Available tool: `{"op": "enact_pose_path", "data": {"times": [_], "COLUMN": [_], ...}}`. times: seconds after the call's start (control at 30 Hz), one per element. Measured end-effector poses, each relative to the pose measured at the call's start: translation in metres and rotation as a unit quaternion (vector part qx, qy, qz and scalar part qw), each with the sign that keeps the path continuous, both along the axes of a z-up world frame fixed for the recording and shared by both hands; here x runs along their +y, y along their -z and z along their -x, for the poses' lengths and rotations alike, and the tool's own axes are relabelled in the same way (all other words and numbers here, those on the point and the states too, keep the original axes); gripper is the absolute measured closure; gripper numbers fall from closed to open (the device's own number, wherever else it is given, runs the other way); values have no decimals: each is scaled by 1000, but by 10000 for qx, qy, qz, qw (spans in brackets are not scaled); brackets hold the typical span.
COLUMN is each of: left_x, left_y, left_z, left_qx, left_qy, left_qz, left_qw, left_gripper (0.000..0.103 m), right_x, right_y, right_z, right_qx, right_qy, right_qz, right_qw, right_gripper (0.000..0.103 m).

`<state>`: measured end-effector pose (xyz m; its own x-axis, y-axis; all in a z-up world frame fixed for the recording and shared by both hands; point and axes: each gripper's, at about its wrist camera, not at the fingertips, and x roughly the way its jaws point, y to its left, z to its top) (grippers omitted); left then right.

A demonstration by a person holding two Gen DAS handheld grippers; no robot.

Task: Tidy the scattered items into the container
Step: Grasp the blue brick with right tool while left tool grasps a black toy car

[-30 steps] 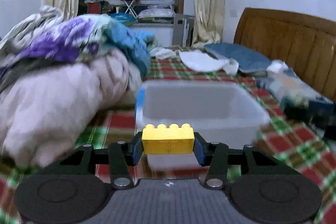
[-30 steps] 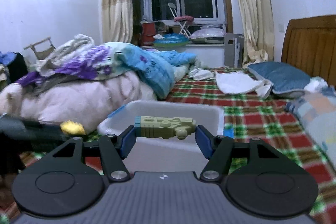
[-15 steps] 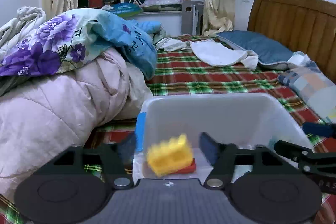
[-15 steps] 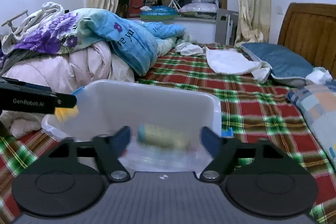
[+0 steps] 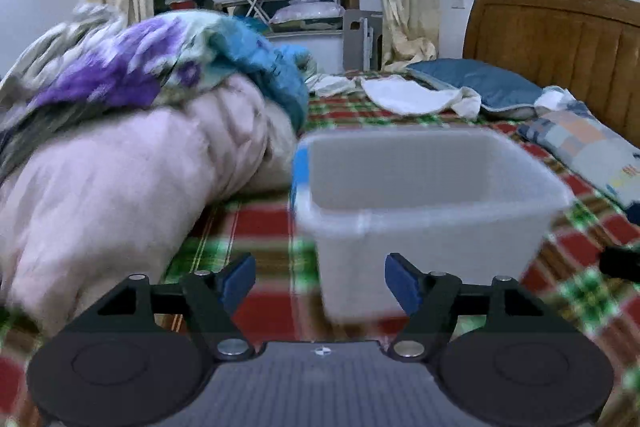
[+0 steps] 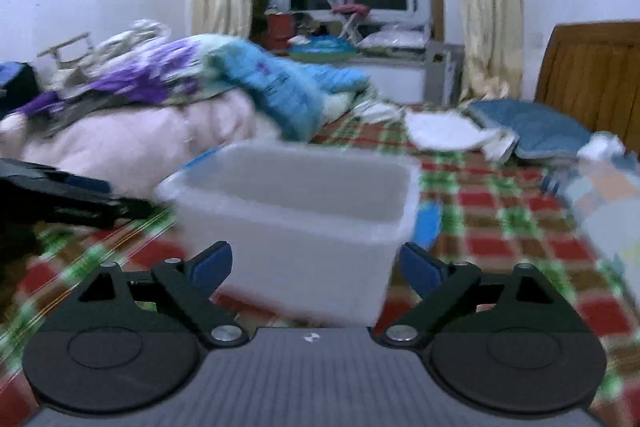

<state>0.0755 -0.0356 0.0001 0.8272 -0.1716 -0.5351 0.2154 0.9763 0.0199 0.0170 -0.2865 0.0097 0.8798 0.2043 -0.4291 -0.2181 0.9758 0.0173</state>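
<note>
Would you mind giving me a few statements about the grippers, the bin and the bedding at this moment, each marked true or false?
1. The left gripper is open and holds nothing. True.
2. The right gripper is clamped on a green toy. False: its fingers are spread with nothing between them.
3. The translucent plastic bin sits on the plaid bedspread. True.
4. The bin has a lid on. False: its top is open.
5. The pink quilt lies to the bin's right. False: it is piled to the left.

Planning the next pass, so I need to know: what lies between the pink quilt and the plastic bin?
Only bare plaid bedsheet separates the pink quilt from the plastic bin, seen in the left wrist view, though blurred.
</note>
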Motion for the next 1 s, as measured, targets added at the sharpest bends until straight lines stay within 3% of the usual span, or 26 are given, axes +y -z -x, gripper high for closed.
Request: {"op": "enact_pose_path", "data": {"times": [0.13,0.27,0.33,0.53,0.6,0.63,0.9,1.0], "left_x": [12,11,9,6,4,4,5,5], "left_y": [36,62,68,83,91,93,106,107], "left_z": [47,65,66,51,50,46,31,28], "left_qx": [228,439,427,475,511,564,629,636], "left_qy": [22,27,4,44,40,43,71,111], "left_qz": [-27,-161,-224,-330,-397,-377,-341,-274], "left_qw": [9997,9989,9988,9983,9979,9977,9974,9975], "left_gripper": [28,28,28,28,28,31,35,50], "right_x": [25,49,55,57,56,56,62,63], "right_y": [30,60,71,86,89,91,102,105], "right_z": [62,98,102,100,95,93,88,84], "right_qx": [291,649,774,927,952,974,1028,1064], "right_qy": [-413,-834,-947,-945,-955,-954,-1030,-1057], "right_qz": [79,312,374,363,310,310,265,233], "right_qw": [9987,9939,9918,9905,9904,9902,9890,9884], "right_gripper": [10,15,21,24,29,37,38,48]}}
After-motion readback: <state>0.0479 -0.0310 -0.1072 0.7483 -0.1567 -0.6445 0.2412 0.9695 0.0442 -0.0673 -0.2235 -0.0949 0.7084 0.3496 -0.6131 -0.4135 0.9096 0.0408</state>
